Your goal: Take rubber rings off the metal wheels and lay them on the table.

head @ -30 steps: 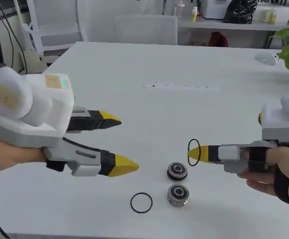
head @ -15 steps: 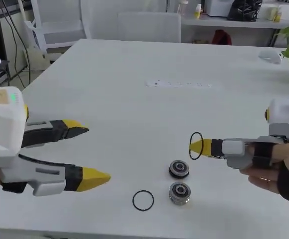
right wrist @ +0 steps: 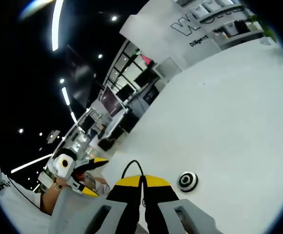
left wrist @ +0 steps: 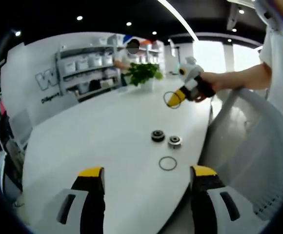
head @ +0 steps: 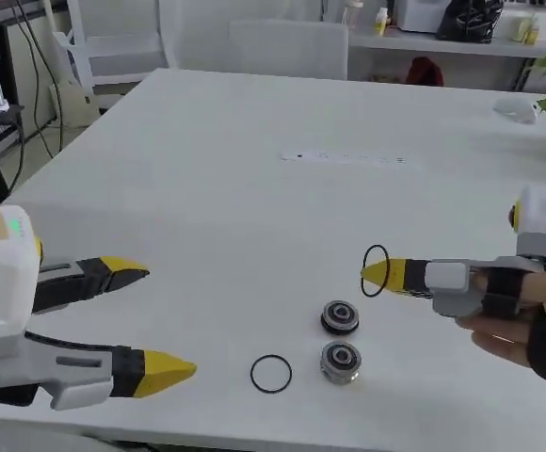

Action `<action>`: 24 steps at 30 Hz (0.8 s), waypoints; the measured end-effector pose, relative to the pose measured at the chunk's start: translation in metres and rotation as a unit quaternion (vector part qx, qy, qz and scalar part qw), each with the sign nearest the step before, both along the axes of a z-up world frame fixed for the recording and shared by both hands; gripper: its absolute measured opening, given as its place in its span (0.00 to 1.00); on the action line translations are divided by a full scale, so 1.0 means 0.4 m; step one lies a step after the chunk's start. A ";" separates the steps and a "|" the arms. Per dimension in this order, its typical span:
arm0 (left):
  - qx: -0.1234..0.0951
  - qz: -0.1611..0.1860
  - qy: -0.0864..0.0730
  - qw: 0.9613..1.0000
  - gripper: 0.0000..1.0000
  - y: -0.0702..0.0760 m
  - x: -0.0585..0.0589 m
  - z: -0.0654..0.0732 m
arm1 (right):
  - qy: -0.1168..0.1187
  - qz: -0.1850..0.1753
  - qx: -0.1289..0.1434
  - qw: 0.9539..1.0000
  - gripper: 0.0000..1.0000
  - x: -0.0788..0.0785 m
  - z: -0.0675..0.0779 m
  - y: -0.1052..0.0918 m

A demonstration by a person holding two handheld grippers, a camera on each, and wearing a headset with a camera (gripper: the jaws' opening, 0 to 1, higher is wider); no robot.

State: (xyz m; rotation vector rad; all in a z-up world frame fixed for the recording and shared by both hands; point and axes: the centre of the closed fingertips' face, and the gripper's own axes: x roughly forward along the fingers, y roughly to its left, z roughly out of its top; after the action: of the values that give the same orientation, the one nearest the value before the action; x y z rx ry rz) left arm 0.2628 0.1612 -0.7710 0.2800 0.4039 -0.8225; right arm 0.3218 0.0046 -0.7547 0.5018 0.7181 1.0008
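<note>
The right gripper (head: 375, 275) hangs above the white desk (head: 254, 207), at the right side. Its yellow fingers (right wrist: 141, 182) are pressed together and pinch a thin black rubber ring (head: 376, 248), which stands upright in the air, clear of the desk. In the right gripper view this ring shows as a thin dark arc just above the closed finger tips.

Below the held ring, two metal wheels lie flat on the desk, close together but not touching. The farther wheel (head: 340, 317) has a dark rim, and the nearer wheel (head: 340, 361) looks more silver at its edge. I cannot tell for sure if a ring sits on either of them.

A second rubber ring (head: 252, 374) lies flat on the desk, just to the left of the nearer wheel and apart from it.

The left gripper (head: 146, 318) is at the near left corner, well apart from the wheels. Its fingers (left wrist: 90, 176) are spread wide and hold nothing. In the left gripper view they point toward the wheels, with the second rubber ring between them and the wheels.
</note>
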 end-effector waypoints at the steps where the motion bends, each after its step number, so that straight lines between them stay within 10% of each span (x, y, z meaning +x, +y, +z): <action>1: 0.001 0.002 0.001 1.000 0.74 0.001 0.000 -0.003 | 0.000 0.000 0.000 1.000 0.00 -0.001 0.001 0.000; 24: 0.005 0.004 0.019 1.000 0.87 -0.008 -0.012 -0.032 | -0.011 0.011 -0.017 1.000 0.00 -0.014 0.003 0.003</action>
State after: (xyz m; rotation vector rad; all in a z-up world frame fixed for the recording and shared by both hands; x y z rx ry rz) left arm 0.2580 0.1578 -0.7839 0.2732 0.4447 -0.8191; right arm 0.3161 0.0059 -0.7534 0.4535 0.7212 1.0123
